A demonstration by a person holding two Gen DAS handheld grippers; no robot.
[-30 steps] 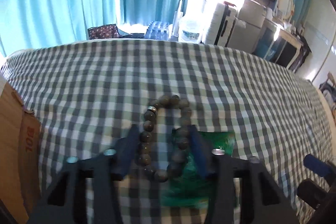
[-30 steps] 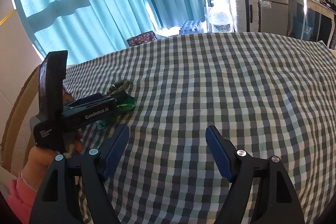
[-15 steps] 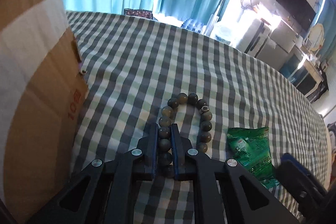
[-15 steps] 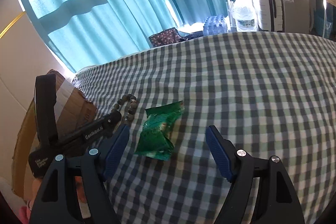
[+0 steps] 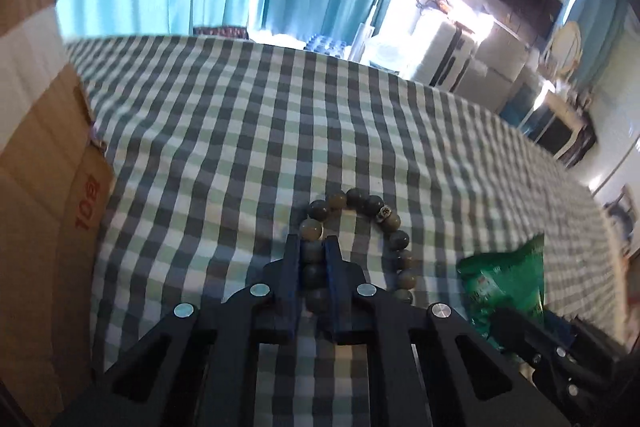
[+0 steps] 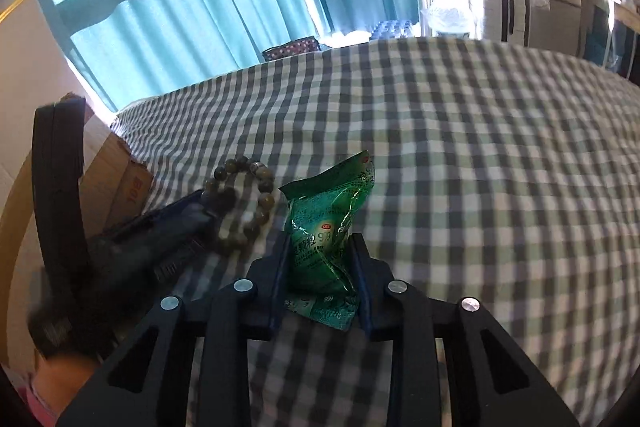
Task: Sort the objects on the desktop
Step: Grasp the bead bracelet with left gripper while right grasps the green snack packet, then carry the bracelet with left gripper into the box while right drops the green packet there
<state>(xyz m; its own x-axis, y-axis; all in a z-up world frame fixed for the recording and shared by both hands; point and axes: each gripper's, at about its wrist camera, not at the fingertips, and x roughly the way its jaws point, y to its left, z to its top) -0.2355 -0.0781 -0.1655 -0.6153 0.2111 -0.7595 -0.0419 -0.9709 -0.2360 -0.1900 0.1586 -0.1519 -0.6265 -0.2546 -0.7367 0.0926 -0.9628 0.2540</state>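
My left gripper (image 5: pixel 313 245) is shut on the left side of a bead bracelet (image 5: pixel 394 223) of dark olive beads, held just above the checked cloth. The bracelet also shows in the right wrist view (image 6: pixel 256 195), with the left gripper (image 6: pixel 200 203) on it. My right gripper (image 6: pixel 320 241) is shut on a green snack packet (image 6: pixel 332 211), which stands up between the fingers. The packet shows at the right in the left wrist view (image 5: pixel 508 275).
A cardboard box (image 5: pixel 36 163) stands at the left edge of the checked cloth (image 5: pixel 240 131), also seen in the right wrist view (image 6: pixel 128 183). Blue curtains, a suitcase and appliances lie beyond the far edge.
My right gripper moved left to the green packet and shut on it. My left gripper stays shut on the bracelet and has shifted a little away from the box.
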